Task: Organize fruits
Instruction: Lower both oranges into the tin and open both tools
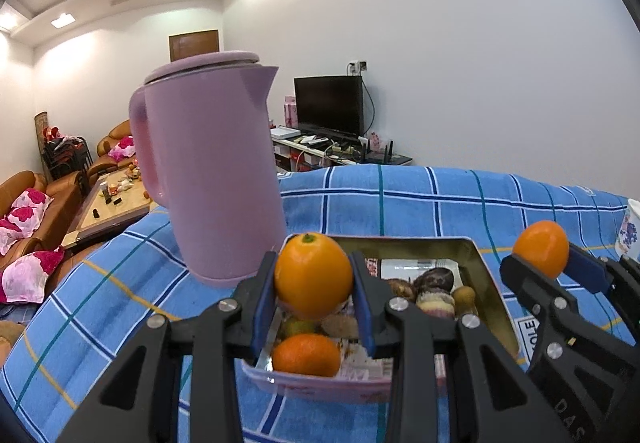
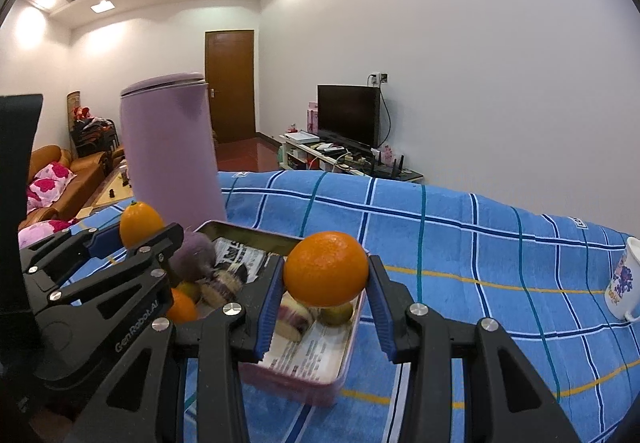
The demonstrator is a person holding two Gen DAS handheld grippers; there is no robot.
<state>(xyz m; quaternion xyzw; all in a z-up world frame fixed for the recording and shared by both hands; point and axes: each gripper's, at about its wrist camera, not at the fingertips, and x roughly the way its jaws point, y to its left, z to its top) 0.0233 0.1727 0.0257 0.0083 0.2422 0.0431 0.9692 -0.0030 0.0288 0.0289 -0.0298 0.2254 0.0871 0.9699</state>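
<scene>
Mid-task: left tool (image 1: pixel 313 285) and right tool (image 2: pixel 326 285) each pinch an orange above the tin (image 1: pixel 486 267), which holds more fruit.

My work surface is covered by a blue checked cloth (image 1: pixel 400 203). On it stand a lilac plastic kettle (image 1: pixel 208 171) near the far edge, a pink-rimmed rectangular tin tray (image 2: pixel 344 355), and a white flowered mug (image 2: pixel 624 279) toward the right edge.

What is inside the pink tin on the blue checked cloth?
The pink tin holds an orange, brownish-purple pieces, a greenish fruit and printed paper. The held oranges and gripper fingers hide part of its contents.
</scene>
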